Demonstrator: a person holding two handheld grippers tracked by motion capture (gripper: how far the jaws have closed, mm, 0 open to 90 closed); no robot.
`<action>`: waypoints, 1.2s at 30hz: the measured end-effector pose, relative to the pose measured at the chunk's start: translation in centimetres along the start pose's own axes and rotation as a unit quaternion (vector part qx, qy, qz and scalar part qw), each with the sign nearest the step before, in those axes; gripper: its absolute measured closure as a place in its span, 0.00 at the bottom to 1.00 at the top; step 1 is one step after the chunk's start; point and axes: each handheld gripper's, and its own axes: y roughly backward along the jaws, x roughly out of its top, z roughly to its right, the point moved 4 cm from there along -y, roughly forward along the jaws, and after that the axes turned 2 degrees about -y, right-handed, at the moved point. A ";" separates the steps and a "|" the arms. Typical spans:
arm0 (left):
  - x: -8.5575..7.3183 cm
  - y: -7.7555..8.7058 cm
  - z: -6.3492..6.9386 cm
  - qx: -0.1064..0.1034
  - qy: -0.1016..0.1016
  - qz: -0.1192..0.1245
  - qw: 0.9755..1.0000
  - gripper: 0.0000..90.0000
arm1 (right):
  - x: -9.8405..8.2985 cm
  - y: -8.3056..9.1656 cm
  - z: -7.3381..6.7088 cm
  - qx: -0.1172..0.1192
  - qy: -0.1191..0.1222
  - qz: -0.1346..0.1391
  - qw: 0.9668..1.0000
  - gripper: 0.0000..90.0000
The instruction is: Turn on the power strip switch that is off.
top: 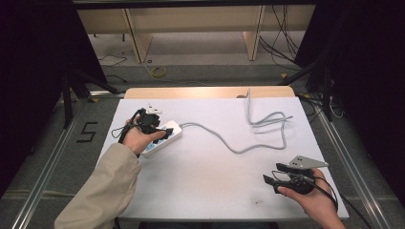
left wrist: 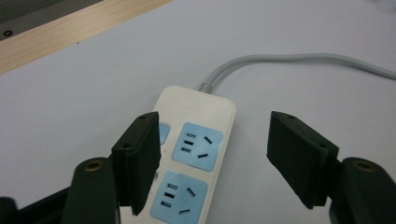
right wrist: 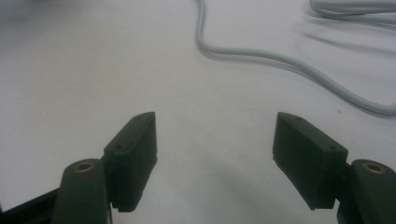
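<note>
- Right gripper (top: 273,175), near right corner of worktop (top: 215,186): fingers (right wrist: 133,154) released, spread wide, nothing between them but bare white surface. Judged idle; best parked here, well apart from the work.
- Left gripper (top: 161,131), at left side of worktop, over the power strip (top: 175,128): fingers (left wrist: 140,158) released, gaping. In the left gripper view, 1 finger overlaps the strip's left edge, the other hangs beside its right edge; no pad pressing on the casing.
- Power strip (left wrist: 198,107): flat on worktop, sockets up, 2 blue socket faces (left wrist: 196,147) in plain sight, a 3rd partly hidden behind the left-hand finger. Cord end pointing away from the gripper.
- Step in hand, judged: taking hold of the strip across its width. For a clean grip: centre the casing between both fingers first, shift slightly so neither pad lands on a socket face, lower until pads flank the long side walls, then close squarely. Smooth plastic, likely to slip or twist if pinched at a corner.
- Cable (top: 229,143): grey, leaving the strip's far end, snaking right across the worktop, looping near the far right. Worth watching for drag: slack looks ample, but move slowly to avoid tugging the loops.
- Wooden edge (top: 205,92) at far side of worktop: no part in this step.
</note>
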 end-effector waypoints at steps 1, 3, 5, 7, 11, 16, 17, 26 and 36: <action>0.0 0.1 0.2 -0.003 -0.004 0.002 1.000 0.36 | 0.0 0.0 0.0 0.000 0.000 0.000 1.000 0.35; 0.2 0.3 0.6 -0.007 -0.011 0.009 1.000 0.35 | 0.0 0.0 0.0 0.000 -0.001 0.000 1.000 0.35; 0.3 0.5 1.0 -0.012 -0.015 0.019 1.000 0.34 | 0.0 0.0 0.0 0.000 -0.001 -0.001 1.000 0.35; 0.3 0.8 1.3 -0.019 -0.018 0.026 0.999 0.33 | 0.0 0.0 0.0 0.000 -0.001 -0.001 1.000 0.35; 0.3 1.1 1.9 -0.025 -0.028 0.038 0.999 0.32 | 0.0 0.0 0.0 0.000 -0.001 0.000 1.000 0.35; 0.1 1.6 2.4 -0.032 -0.038 0.048 0.998 0.32 | 0.0 -0.1 0.0 0.001 -0.001 0.001 1.000 0.35; 0.0 1.7 2.5 -0.030 -0.041 0.052 0.997 0.32 | 0.0 -0.1 0.0 0.001 -0.001 0.001 1.000 0.34; -0.5 3.1 3.2 -0.044 -0.045 0.073 0.995 0.30 | 0.0 -0.1 0.0 0.001 -0.002 0.001 1.000 0.35; -1.8 4.3 3.9 -0.047 -0.043 0.088 0.994 0.26 | 0.0 -0.2 0.0 0.002 -0.002 0.000 1.000 0.34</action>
